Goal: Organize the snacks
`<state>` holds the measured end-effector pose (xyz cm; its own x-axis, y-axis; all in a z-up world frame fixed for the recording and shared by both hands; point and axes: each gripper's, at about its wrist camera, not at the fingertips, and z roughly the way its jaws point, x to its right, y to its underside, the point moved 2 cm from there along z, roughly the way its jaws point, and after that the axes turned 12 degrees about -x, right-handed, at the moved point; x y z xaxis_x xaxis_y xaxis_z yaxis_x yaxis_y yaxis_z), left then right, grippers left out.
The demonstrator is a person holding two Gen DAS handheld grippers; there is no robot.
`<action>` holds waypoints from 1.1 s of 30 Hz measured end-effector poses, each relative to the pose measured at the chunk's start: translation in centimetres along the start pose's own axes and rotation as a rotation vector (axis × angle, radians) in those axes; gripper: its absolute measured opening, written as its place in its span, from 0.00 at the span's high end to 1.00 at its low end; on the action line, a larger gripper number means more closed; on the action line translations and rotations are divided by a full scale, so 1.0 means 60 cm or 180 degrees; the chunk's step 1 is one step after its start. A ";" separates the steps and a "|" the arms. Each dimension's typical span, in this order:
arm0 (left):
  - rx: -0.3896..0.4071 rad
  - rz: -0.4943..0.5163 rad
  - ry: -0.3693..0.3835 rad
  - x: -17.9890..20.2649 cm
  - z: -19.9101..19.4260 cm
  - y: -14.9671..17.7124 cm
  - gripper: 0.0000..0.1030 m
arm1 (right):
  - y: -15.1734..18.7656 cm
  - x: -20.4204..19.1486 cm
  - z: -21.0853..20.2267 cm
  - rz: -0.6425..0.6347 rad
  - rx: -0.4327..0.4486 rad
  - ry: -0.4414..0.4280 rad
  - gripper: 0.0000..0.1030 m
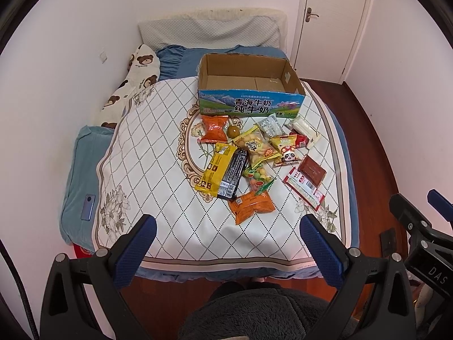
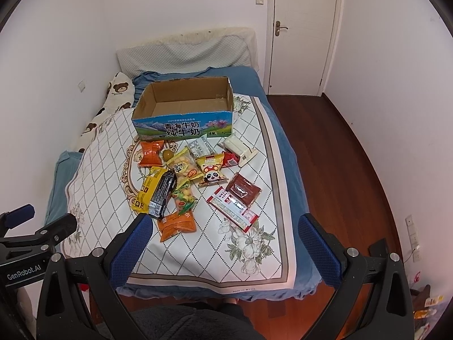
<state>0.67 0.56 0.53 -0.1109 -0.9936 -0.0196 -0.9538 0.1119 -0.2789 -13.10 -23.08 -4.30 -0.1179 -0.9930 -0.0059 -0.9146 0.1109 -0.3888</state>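
Overhead, from the left wrist, we hold the left gripper [image 1: 228, 228] above the near edge of the bed [image 1: 346, 178], its two blue ribbed fingers [image 1: 133, 250] wide apart and holding nothing. One cardboard box [image 1: 252, 106] sits at the far end of the quilted mat [image 1: 147, 155], open-topped with only bare cardboard inside. Just in front of it we count roughly a dozen crinkly snack packets [image 1: 254, 153] in a loose pile, two of them orange, one yellow, one black, plus one round green fruit [image 1: 234, 132].

From the right wrist, the right gripper [image 2: 225, 225] also hangs spread and empty. The box [image 2: 184, 129] and the packets [image 2: 195, 178] lie ahead, with a flat dark-red packet [image 2: 244, 189] apart on the right.
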 end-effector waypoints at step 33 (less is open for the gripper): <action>-0.0352 0.0355 -0.0638 -0.048 0.254 -0.114 0.00 | -0.040 0.014 0.226 0.0380 -0.0631 -0.0190 0.00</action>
<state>11.79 2.44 -12.14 -0.1700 -0.9564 -0.2375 -0.9647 0.2107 -0.1578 -5.77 -24.72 -15.84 -0.2122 -0.9723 -0.0977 -0.9543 0.2277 -0.1936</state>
